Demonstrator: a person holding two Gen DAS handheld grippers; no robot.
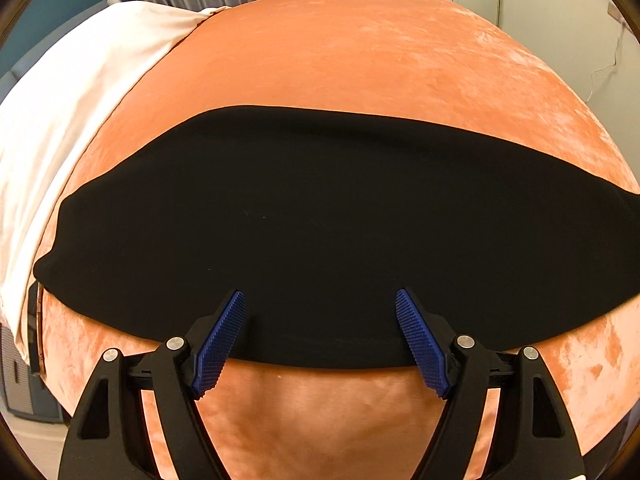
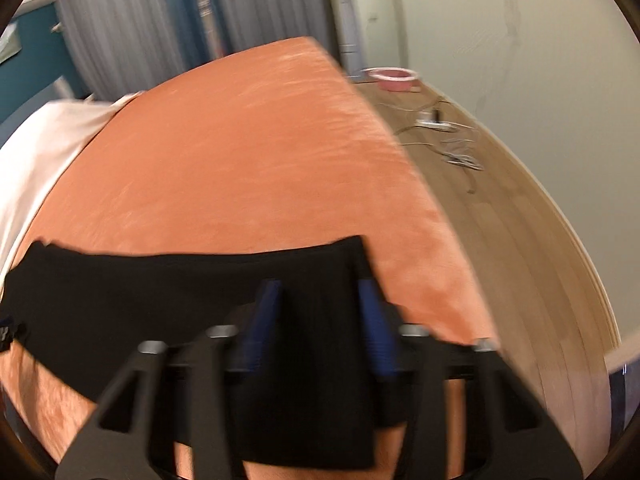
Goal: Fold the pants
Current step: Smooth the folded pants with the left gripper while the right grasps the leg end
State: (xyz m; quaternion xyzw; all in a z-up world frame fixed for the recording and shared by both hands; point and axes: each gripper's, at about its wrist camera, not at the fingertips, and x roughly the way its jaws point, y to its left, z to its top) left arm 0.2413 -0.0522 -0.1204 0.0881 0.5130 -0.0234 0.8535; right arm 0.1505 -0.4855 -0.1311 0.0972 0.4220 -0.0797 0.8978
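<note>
Black pants (image 1: 320, 232) lie flat and sideways across an orange bed cover (image 1: 360, 60). My left gripper (image 1: 320, 300) is open above the pants' near edge, its blue pads (image 1: 224, 336) spread wide, holding nothing. In the right wrist view the pants (image 2: 140, 304) stretch left, with their right end near the bed's right edge. My right gripper (image 2: 320, 296) hangs over that right end with its blue fingers (image 2: 266, 312) apart; the view is motion-blurred. Cloth lies between and under the fingers.
A white sheet (image 1: 72, 120) covers the bed's left side. To the right is a wooden floor (image 2: 520, 240) with a power strip and cables (image 2: 436, 124) and a pink bowl (image 2: 394, 78). Curtains (image 2: 260, 8) hang behind the bed.
</note>
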